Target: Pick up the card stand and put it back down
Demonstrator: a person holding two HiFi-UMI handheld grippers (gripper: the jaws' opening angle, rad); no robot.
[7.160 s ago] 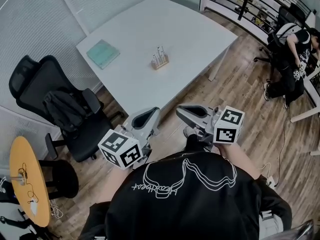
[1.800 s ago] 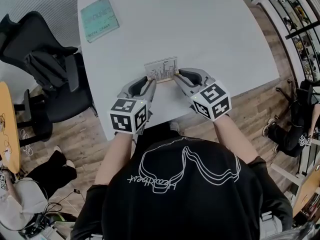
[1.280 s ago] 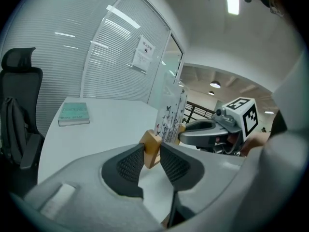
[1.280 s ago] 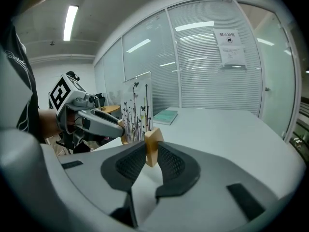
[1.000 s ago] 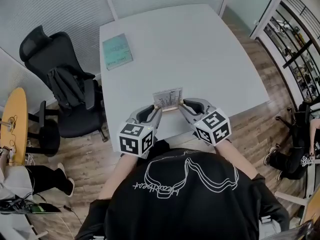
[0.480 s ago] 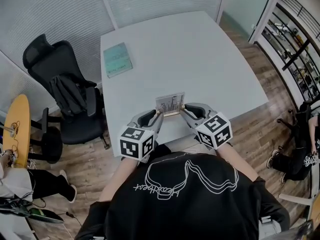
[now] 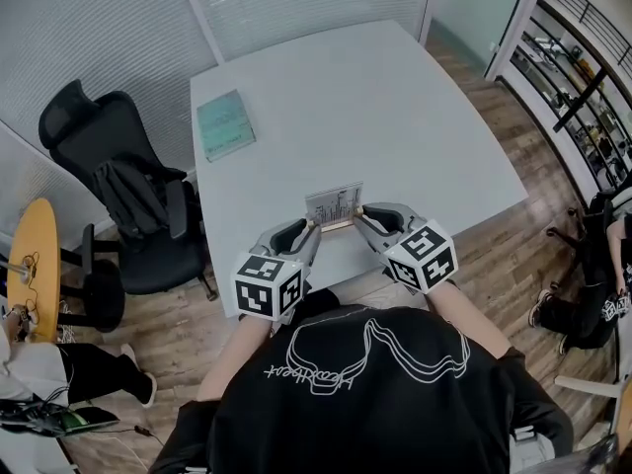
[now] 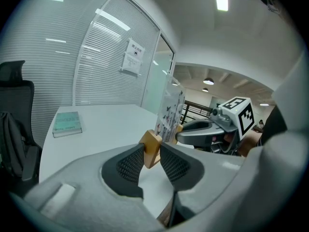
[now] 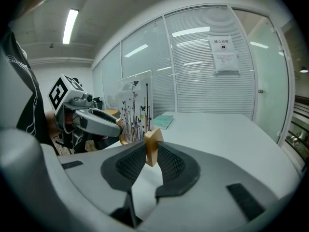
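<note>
Both claws grip the card stand (image 7: 334,208), which spans the gap between them. The left claw (image 7: 310,228) is clamped on its left wooden end and the right claw (image 7: 358,213) on its right end, jaws part-open. In the earliest frame it stood mid-table (image 7: 415,97), with the claws empty and well short of it.

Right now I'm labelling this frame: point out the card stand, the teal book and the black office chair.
card stand (image 7: 334,205), head view, middle of its upright card
teal book (image 7: 225,124), head view, middle of its cover
black office chair (image 7: 92,131), head view, its backrest
</note>
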